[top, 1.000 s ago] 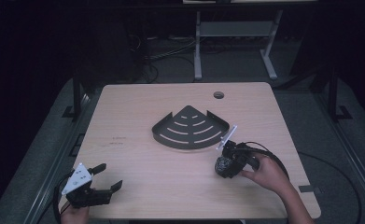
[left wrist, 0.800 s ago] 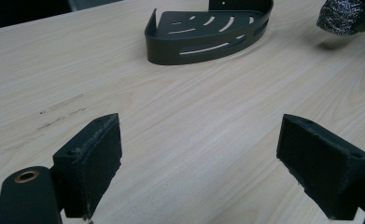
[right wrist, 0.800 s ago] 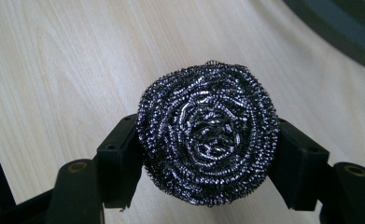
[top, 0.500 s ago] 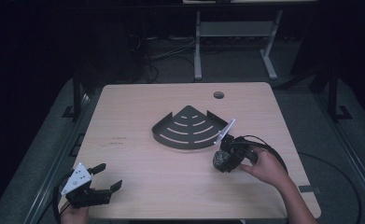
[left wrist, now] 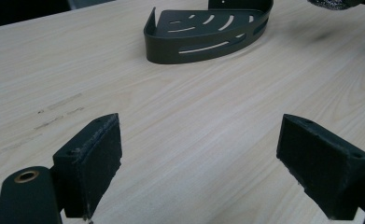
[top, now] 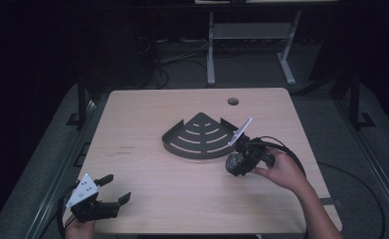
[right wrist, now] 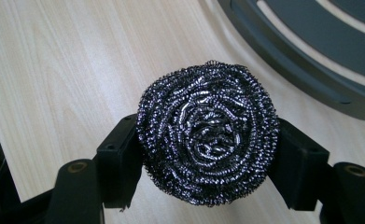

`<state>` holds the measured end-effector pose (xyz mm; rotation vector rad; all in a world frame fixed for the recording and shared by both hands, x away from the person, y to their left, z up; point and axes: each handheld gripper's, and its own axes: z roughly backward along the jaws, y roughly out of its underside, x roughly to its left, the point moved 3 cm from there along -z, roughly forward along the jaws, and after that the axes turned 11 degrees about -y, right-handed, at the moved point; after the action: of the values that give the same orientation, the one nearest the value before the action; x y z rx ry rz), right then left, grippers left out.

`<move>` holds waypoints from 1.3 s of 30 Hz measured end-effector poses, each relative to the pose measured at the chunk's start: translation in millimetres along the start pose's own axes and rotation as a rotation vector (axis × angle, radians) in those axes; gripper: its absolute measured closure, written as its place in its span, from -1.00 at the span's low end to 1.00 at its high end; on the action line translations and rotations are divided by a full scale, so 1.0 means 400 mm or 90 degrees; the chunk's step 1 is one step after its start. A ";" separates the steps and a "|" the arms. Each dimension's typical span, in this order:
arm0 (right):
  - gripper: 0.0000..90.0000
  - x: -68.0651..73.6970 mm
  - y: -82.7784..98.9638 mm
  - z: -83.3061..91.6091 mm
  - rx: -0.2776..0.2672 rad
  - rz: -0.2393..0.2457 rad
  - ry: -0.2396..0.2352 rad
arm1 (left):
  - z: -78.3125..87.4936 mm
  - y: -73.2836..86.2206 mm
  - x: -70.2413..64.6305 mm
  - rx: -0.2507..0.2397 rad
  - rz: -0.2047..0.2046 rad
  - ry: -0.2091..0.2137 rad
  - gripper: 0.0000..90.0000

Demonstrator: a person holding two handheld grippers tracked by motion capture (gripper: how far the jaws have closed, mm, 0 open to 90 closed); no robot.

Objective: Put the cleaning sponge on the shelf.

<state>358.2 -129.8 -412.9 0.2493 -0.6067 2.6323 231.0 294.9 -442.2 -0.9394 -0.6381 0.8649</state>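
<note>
Pale wood table point(top: 147, 114) mid-frame in dark room; right gripper point(right wrist: 208, 154) clamped on scourer point(right wrist: 208, 133), left gripper point(left wrist: 213, 154) jaws apart.

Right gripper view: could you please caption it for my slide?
Steel wool scourer clamped between the right gripper fingers above the wooden table, beside a dark slotted corner tray.

Corner rack point(top: 199, 137) mid-table point(top: 147, 109). Scourer point(top: 233, 163) in right gripper point(top: 235, 164), just right-front of rack. Left gripper point(top: 113, 190) at front-left corner.

The steel scourer point(right wrist: 207, 133) hides the inner faces of the right gripper's fingers point(right wrist: 119, 163); the corner shelf point(right wrist: 311, 56) runs off the frame's edge.
</note>
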 end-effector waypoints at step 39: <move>-0.27 -0.055 -0.126 0.025 0.011 0.002 -0.008 | 0.001 0.000 0.003 -0.002 0.003 0.000 -0.70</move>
<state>401.0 -101.5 -390.9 0.2695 -0.5892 2.6423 231.3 296.2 -442.0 -0.9446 -0.6374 0.8685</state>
